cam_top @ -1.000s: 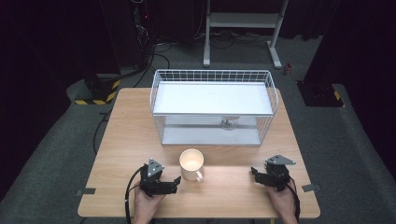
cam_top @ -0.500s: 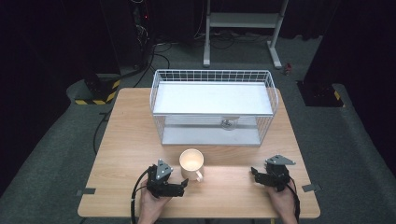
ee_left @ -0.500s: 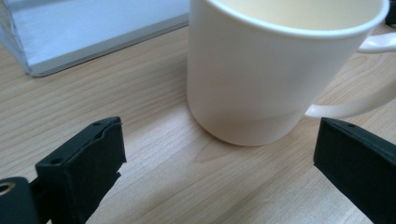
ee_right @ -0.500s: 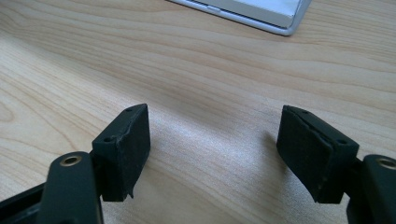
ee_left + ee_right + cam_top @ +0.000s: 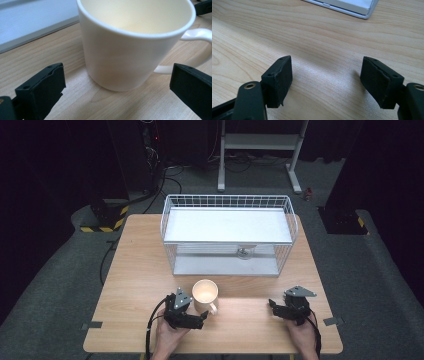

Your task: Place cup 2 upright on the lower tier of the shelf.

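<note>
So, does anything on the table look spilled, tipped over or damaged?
Nothing stands out. The cream mug stands upright and looks empty, the wire basket sits straight on the wooden table, and no spill shows.

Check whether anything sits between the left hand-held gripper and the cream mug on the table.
Nothing visible does. The left hand-held gripper has its jaws open, one to each side of the mug, with bare wooden table between them. The pads do not touch the mug. Its handle sticks out beyond the right-hand jaw in the left gripper view.

The left gripper is now closer to the mug, its open jaws flanking the mug's base.
</note>
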Demonstrator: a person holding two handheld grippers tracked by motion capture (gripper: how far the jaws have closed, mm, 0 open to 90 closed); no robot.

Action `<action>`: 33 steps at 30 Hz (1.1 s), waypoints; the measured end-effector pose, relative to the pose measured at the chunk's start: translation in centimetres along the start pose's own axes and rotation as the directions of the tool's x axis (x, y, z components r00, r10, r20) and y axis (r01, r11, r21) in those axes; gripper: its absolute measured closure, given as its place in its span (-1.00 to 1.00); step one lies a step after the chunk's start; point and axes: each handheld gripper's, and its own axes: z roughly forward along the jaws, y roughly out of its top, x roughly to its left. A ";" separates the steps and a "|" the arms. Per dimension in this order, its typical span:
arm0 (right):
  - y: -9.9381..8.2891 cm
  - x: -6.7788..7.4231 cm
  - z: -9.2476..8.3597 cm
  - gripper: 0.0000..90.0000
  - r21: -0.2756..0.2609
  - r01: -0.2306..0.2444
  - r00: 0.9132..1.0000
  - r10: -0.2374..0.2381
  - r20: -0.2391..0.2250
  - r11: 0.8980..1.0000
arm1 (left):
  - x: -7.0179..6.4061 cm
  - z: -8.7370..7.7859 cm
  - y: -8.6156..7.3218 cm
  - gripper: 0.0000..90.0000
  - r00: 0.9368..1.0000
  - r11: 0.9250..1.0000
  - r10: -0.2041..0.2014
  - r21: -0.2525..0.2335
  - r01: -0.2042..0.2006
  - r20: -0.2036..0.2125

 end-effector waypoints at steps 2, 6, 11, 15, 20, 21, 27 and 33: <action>0.0 0.0 0.0 -0.43 0.000 0.000 1.000 0.000 0.000 1.000 | 0.0 0.1 0.2 -0.99 1.000 1.000 0.002 -0.004 -0.002 0.001; 0.0 0.0 0.0 -0.43 0.000 0.000 1.000 0.000 0.000 1.000 | -0.1 0.5 0.5 -0.99 1.000 1.000 0.014 -0.001 -0.014 0.003; 0.0 0.0 0.0 -0.43 0.000 0.000 1.000 0.000 0.000 1.000 | -0.1 1.1 0.9 -0.99 1.000 1.000 0.022 0.005 -0.022 0.005; 0.0 0.0 0.0 -0.43 0.000 -0.002 1.000 0.002 0.000 1.000 | -0.3 1.7 1.1 -1.00 0.999 0.999 0.032 0.015 -0.032 0.006; 0.0 0.0 0.0 -0.43 0.000 -0.001 1.000 0.001 0.000 1.000 | -0.4 2.2 1.3 -1.00 0.999 0.999 0.039 0.014 -0.039 0.003; 0.0 0.0 0.0 -0.43 0.000 -0.003 1.000 0.003 -0.001 1.000 | -0.3 2.3 1.4 -1.00 0.999 0.999 0.044 0.014 -0.044 0.001; 0.0 0.0 0.0 -0.43 0.000 -0.001 1.000 0.001 -0.001 1.000 | -0.4 2.9 1.5 -0.98 0.999 0.999 0.038 0.008 -0.038 0.008; 0.0 0.0 0.0 -0.43 -0.001 0.000 1.000 0.000 -0.001 1.000 | -0.5 3.2 1.6 -0.90 0.999 0.999 0.038 -0.002 -0.038 -0.004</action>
